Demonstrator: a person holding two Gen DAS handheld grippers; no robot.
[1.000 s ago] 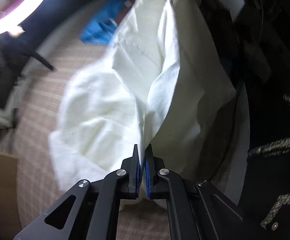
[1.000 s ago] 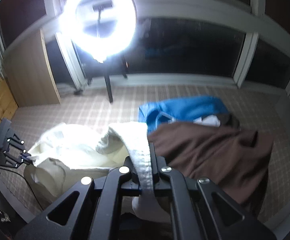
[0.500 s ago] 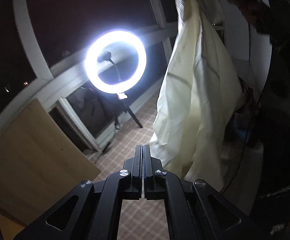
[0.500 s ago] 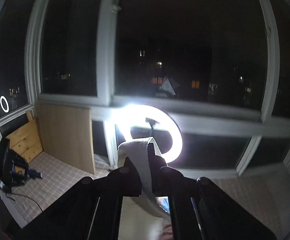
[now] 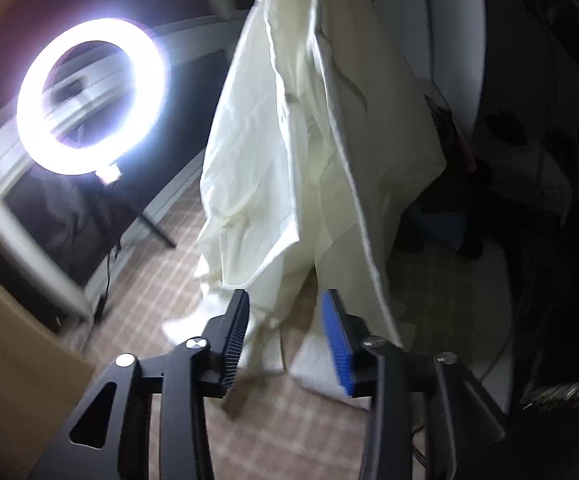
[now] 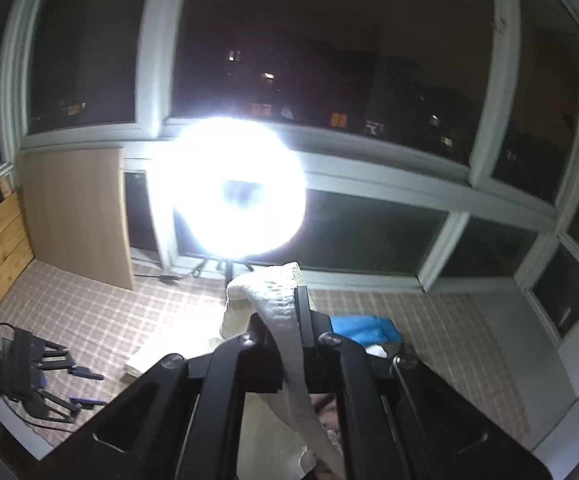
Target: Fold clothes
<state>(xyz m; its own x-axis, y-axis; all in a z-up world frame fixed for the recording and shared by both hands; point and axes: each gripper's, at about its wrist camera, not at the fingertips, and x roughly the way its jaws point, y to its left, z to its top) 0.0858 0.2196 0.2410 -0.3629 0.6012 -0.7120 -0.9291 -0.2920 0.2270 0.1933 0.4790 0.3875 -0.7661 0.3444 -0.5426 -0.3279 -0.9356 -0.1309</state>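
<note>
Left wrist view: cream garment [image 5: 313, 152] hanging at full length from somewhere above the frame, lower hem trailing near the checked floor covering [image 5: 281, 420]. Left gripper [image 5: 285, 332] spread wide, holding nothing, hem dangling just beyond and between the two fingers. Ring light [image 5: 89, 100] glaring at upper left. Motion blur throughout.

Right wrist view: right gripper [image 6: 285, 320] clamped tight on a ribbed cream band of the garment [image 6: 277, 292], cloth looped over the fingertips and running down between them. Blue clothing [image 6: 365, 328] lying on the floor just past the gripper's right side. A second set of black grippers [image 6: 41, 364] at the far left on the floor. Ring light [image 6: 237, 192] blown out dead ahead.

Risks, as a judgement: whole weight carried by one narrow pinch on the band, so a slip there likely to dump the garment in a heap. Swinging hem likely to dodge the open left fingers, or only a single layer to be caught, giving a crooked fold. Glare and blur likely to hide the true edge.
</note>
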